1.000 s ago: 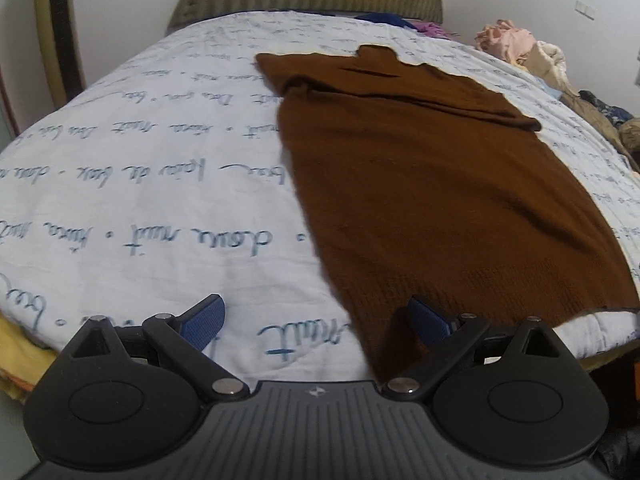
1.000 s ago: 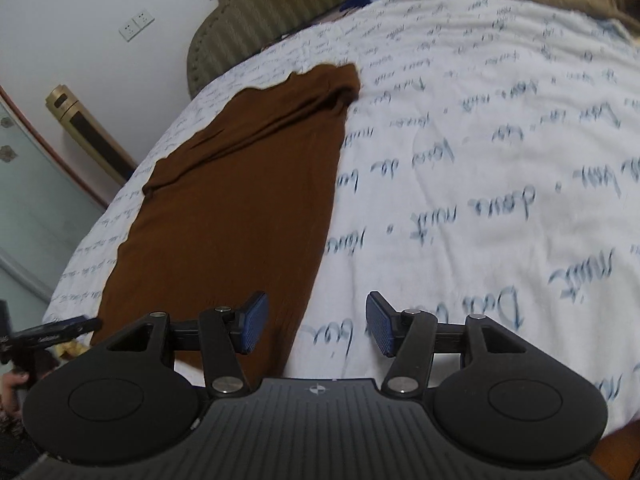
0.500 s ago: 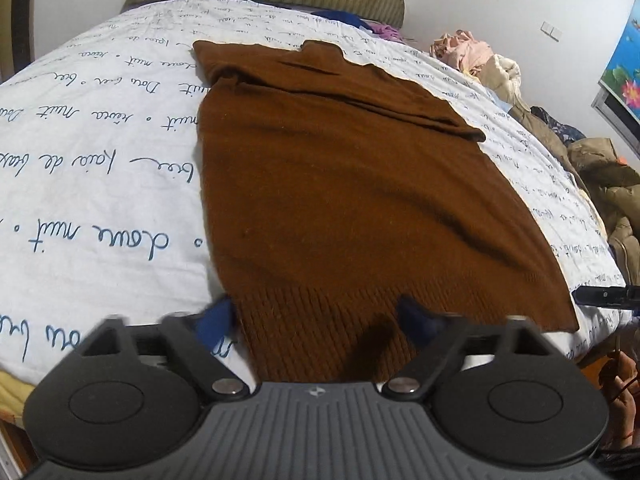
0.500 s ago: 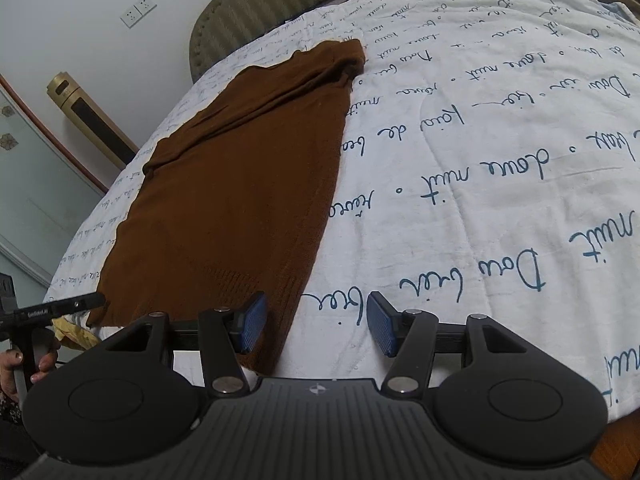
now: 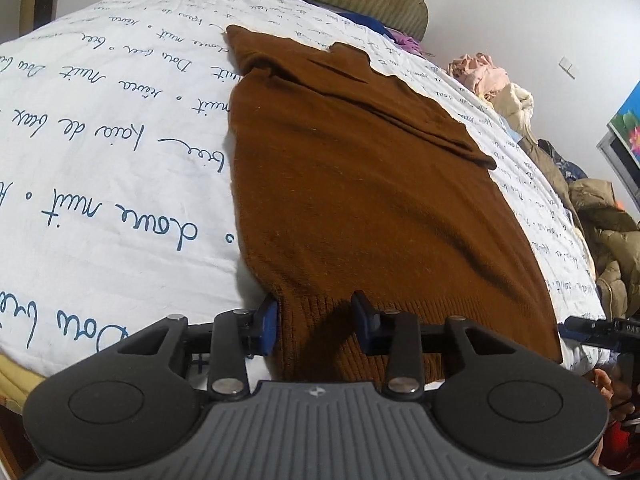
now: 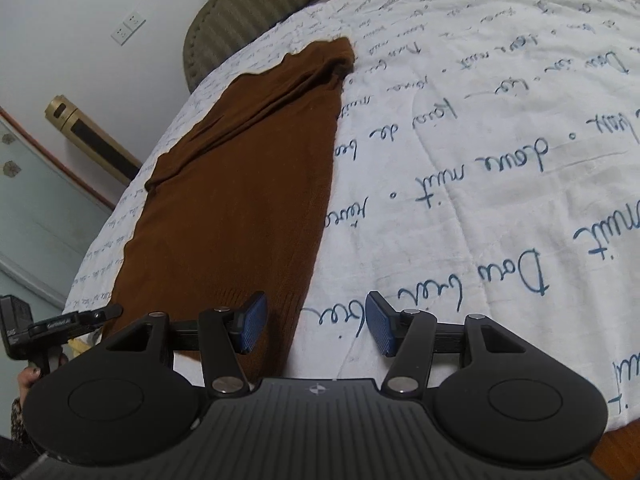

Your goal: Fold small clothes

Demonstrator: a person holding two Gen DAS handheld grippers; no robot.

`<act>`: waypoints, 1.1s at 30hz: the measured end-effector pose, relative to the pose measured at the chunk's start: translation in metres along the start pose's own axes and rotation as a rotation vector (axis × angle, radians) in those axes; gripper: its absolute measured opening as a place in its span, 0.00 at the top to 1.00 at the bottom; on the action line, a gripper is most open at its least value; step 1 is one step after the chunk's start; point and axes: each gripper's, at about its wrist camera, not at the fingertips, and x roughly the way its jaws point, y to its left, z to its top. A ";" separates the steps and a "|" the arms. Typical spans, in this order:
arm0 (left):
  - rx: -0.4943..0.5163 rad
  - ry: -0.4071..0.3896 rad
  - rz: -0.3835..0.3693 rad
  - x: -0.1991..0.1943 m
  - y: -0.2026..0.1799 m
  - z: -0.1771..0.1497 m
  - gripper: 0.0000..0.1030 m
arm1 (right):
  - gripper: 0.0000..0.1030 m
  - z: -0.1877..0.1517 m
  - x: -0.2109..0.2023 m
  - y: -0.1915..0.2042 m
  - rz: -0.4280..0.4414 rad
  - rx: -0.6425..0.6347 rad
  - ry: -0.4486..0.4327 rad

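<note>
White script-printed quilt (image 5: 120,168) fills the frame; my left gripper (image 5: 316,322) has just been closing around the brown knitted sweater (image 5: 360,200) hem, my right gripper (image 6: 314,322) open; a shallow bite could slip.

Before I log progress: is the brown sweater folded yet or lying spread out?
Mostly spread: the brown sweater lies flat, full length on the bedspread; only its sleeves are tucked across the top.
</note>
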 end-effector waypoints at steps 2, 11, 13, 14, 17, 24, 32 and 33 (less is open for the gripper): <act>-0.007 -0.001 0.000 0.000 0.001 0.000 0.70 | 0.45 -0.001 0.004 -0.004 0.067 0.037 0.024; -0.096 -0.001 -0.047 0.001 0.014 -0.001 0.88 | 0.88 -0.012 0.036 0.008 0.239 0.106 0.089; -0.106 -0.002 -0.043 0.000 0.014 -0.001 0.89 | 0.89 -0.016 0.043 0.015 0.220 0.080 0.092; -0.106 -0.004 -0.041 0.000 0.014 -0.001 0.92 | 0.89 -0.017 0.043 0.019 0.213 0.060 0.083; -0.107 -0.006 -0.040 0.000 0.014 -0.001 0.94 | 0.89 -0.013 0.037 0.025 0.213 0.043 0.048; -0.156 -0.019 -0.076 -0.003 0.020 -0.002 0.94 | 0.89 0.000 0.014 0.036 0.229 -0.002 -0.024; -0.142 -0.050 -0.101 -0.014 0.015 0.008 0.95 | 0.89 0.021 0.007 0.044 0.260 -0.031 -0.067; -0.134 -0.055 -0.103 -0.016 0.013 0.011 0.95 | 0.89 0.024 0.006 0.047 0.262 -0.040 -0.073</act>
